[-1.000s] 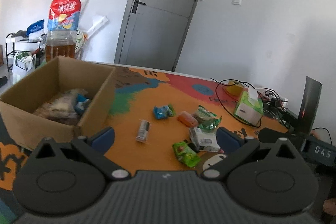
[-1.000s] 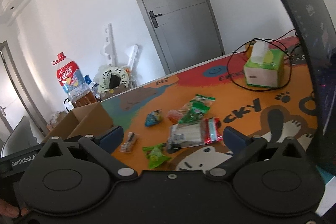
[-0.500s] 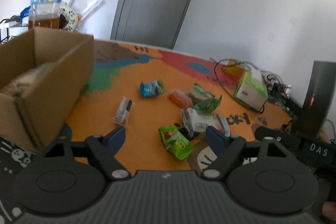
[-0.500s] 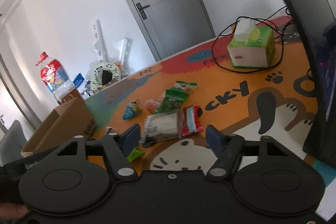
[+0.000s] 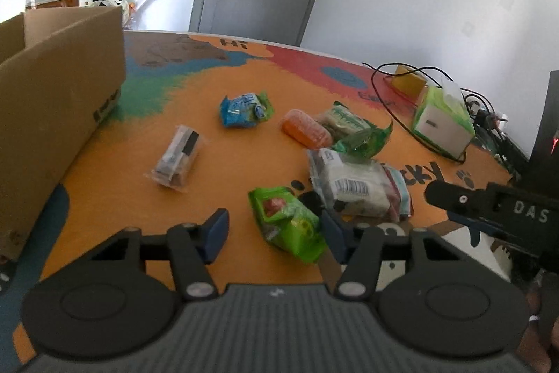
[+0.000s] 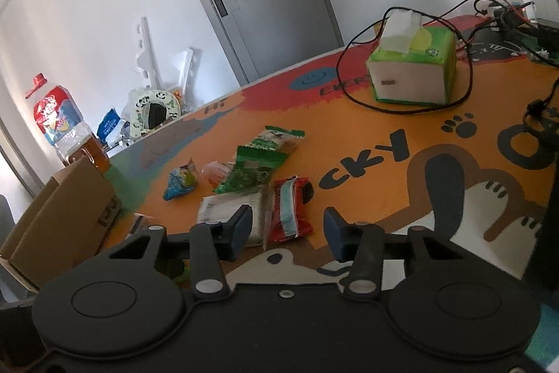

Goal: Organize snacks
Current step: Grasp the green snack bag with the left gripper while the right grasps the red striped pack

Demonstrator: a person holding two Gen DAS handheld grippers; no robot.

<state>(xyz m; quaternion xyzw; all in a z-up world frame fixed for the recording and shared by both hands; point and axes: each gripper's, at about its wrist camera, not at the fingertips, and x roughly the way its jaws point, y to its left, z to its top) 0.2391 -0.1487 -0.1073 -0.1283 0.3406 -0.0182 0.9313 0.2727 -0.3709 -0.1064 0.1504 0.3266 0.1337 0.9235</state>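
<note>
Holding a gripper in each hand, we point both down at the snacks scattered on the cartoon-printed desk (image 5: pixel 216 86). Our left gripper (image 5: pixel 276 233) has its jaws partly apart, having just been narrowing; the bright green snack packet (image 5: pixel 290 222) lies between them, and we cannot tell whether the pads touch it. Our right gripper (image 6: pixel 288 231) is likewise part-open after closing in, with the red snack packet (image 6: pixel 288 212) lying in the gap, apparently not pressed.

In the left wrist view, a white barcoded packet (image 5: pixel 353 184) sits at 1 o'clock from the green one, just beside it. An orange snack (image 5: pixel 305 128) and a dark green packet (image 5: pixel 363 137) lie further toward 12, a blue packet (image 5: pixel 244 109) at 11, and a clear-wrapped bar (image 5: pixel 178 156) at 10. The cardboard box (image 5: pixel 59 100) stands at 9 o'clock on the desk's edge. A green tissue box (image 6: pixel 412 72) sits at 2 o'clock, ringed by a black cable (image 6: pixel 468 83).
</note>
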